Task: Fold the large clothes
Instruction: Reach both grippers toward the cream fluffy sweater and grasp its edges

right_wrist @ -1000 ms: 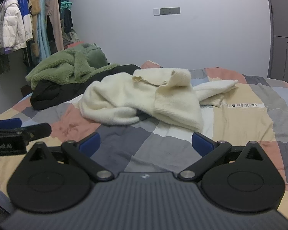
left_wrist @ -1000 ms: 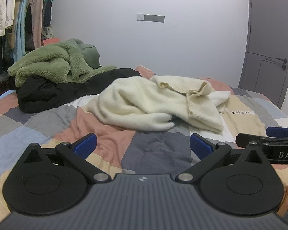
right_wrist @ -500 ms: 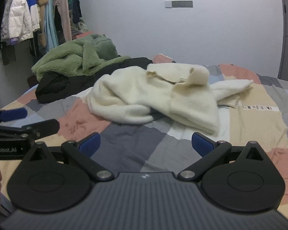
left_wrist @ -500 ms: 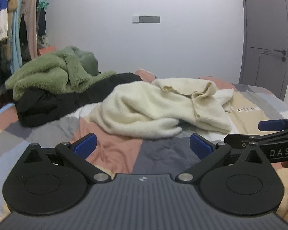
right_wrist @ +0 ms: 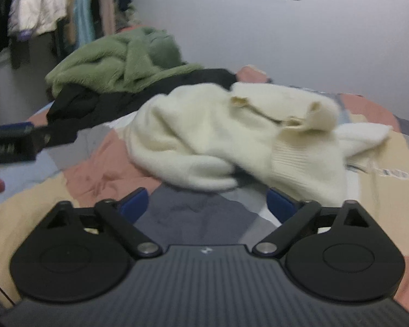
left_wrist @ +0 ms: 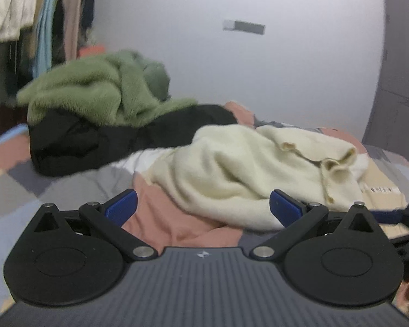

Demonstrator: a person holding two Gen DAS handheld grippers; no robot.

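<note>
A crumpled cream sweater [left_wrist: 248,169] [right_wrist: 231,139] lies on the patchwork bedspread [left_wrist: 177,226] [right_wrist: 101,174]. My left gripper [left_wrist: 203,208] stands open just short of the sweater's near edge, with only the bedspread between its blue pads. My right gripper [right_wrist: 208,204] hovers close in front of the sweater; its jaws are closing, still wide apart, and nothing is gripped. The sweater's ribbed hem hangs near its right pad [right_wrist: 282,205]. Each gripper shows at the edge of the other's view.
A green fleece garment [left_wrist: 95,92] [right_wrist: 122,60] lies on top of a black garment [left_wrist: 101,139] [right_wrist: 95,103] at the back left of the bed. Clothes hang on a rack [right_wrist: 54,8] at the left. A grey door [left_wrist: 395,68] stands at the right.
Both grippers have moved forward toward the cream sweater, which now looks larger and closer. The right gripper's pads have drawn slightly together.
</note>
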